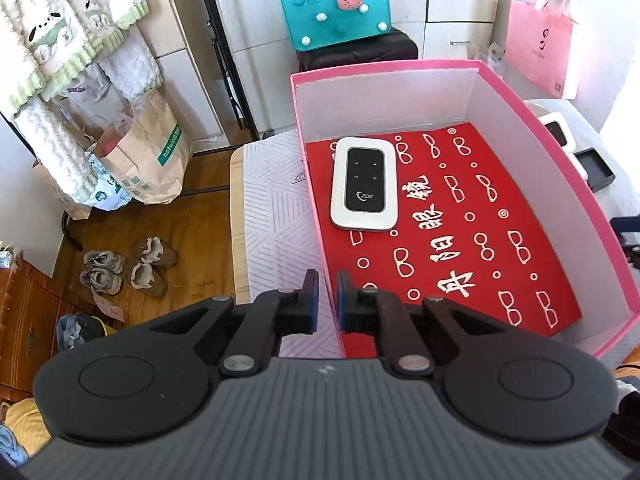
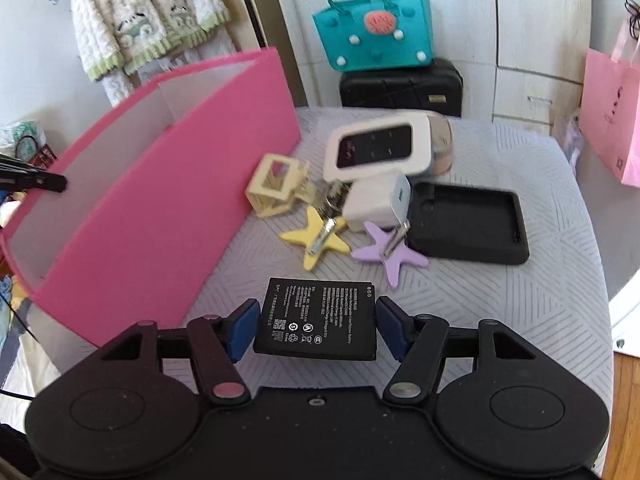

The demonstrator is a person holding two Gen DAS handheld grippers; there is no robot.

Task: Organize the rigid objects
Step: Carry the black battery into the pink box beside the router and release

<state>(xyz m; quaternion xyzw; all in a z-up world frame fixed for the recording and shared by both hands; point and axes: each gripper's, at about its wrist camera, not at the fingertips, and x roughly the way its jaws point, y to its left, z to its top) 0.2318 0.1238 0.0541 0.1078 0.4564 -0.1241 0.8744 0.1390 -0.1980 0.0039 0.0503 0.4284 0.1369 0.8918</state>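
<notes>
The battery (image 2: 316, 320), a flat black slab with white print, sits between the blue pads of our right gripper (image 2: 316, 326), its long axis running left to right across the gap, so the pads meet its two short ends. In the right wrist view the jaws stand about as wide as the battery; whether the pads press it or merely flank it we cannot tell, and its near edge appears lifted off the patterned cover (image 2: 500, 300). The pink box (image 2: 160, 184) stands to the left of this claw, its tall wall between the battery and the red floor inside, so we judge the coming move must go up and leftward over that rim. Our left gripper (image 1: 327, 300) is closed down with nothing between its fingers, and hangs at the near left wall of the box, nearer the box but empty. Inside lies one white router (image 1: 364, 184) toward the far left corner, leaving the red lining (image 1: 460, 240) free to the right and near. Farther off wait a second white router (image 2: 376, 148), a white charger (image 2: 376, 200), a cream clip (image 2: 276, 184), a yellow star clip (image 2: 316, 240), a purple star clip (image 2: 388, 252) and a black case (image 2: 472, 224).
</notes>
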